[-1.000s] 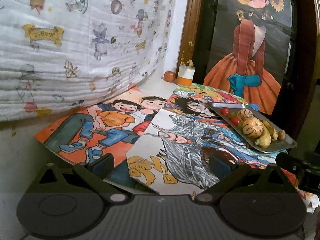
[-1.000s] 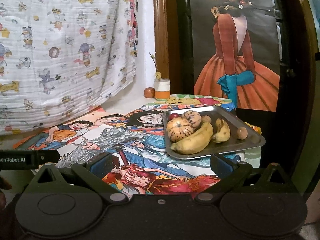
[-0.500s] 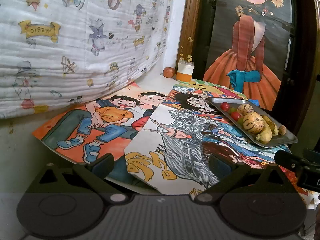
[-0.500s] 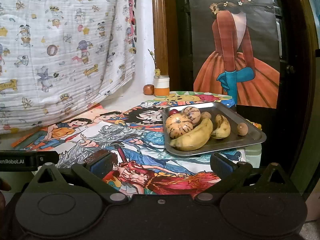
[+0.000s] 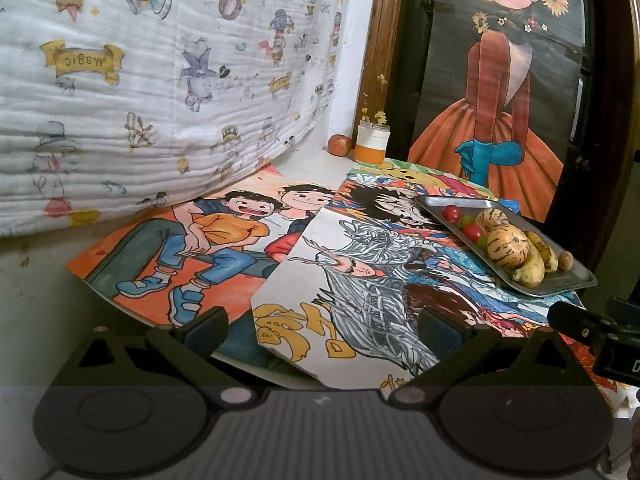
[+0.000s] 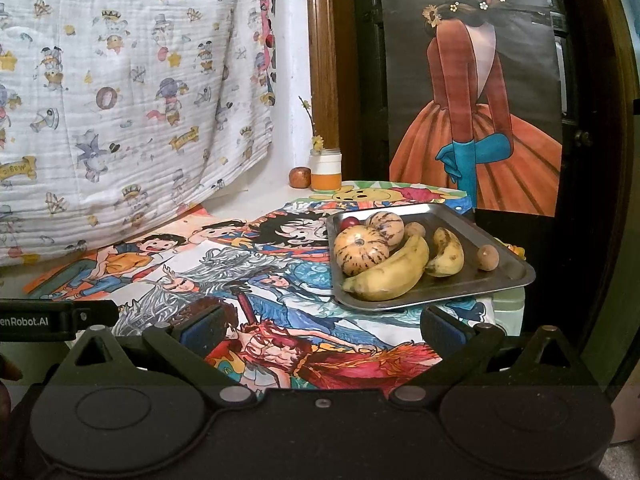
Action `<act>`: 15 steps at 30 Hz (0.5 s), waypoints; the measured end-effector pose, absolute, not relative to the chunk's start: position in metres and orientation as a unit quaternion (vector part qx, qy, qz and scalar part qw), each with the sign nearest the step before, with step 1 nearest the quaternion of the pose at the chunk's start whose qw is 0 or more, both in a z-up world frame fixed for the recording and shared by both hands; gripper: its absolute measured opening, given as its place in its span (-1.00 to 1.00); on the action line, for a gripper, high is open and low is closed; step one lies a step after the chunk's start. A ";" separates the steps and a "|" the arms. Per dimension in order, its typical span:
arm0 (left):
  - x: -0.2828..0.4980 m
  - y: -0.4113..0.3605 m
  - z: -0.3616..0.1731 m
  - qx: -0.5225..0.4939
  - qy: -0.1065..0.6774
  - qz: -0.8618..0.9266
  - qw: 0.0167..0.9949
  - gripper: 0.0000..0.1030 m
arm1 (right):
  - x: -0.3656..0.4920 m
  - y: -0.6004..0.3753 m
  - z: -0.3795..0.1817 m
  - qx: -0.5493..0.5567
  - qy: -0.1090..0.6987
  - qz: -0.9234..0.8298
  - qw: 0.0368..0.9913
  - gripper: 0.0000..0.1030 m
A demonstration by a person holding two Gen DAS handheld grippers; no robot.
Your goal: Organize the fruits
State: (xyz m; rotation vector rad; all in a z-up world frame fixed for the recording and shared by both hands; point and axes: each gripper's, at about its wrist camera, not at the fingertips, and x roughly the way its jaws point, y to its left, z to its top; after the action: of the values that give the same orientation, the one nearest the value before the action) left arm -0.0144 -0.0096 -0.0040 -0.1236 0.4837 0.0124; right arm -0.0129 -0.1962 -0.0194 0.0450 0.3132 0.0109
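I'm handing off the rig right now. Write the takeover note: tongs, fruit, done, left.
Left tongs: open, empty, over the drawings, short of the tray.
Right tongs: open, empty, just in front of the metal tray.
Fruit: all on the tray: large banana, small banana, two striped melons, cherry tomatoes, small brown fruit.
Done: nothing visibly sorted.
Left: everything.

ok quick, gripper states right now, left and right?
Left gripper: open, holding nothing, over the drawings.
Right gripper: open, holding nothing, short of the fruit tray.
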 end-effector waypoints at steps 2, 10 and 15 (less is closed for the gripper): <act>-0.014 -0.010 -0.004 -0.061 0.239 0.006 0.969 0.99 | -0.013 -0.196 -0.019 0.023 0.156 0.005 0.987 0.99; -0.014 -0.010 -0.004 -0.061 0.240 0.006 0.969 0.99 | -0.013 -0.196 -0.019 0.023 0.157 0.006 0.987 0.99; -0.015 -0.009 -0.005 -0.062 0.240 0.007 0.969 0.99 | -0.012 -0.196 -0.020 0.023 0.158 0.007 0.987 0.99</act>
State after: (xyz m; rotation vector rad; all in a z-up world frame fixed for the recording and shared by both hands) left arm -0.0149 -0.0086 -0.0045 -0.1259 0.4848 0.0143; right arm -0.0124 -0.1959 -0.0201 0.0458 0.3166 0.0148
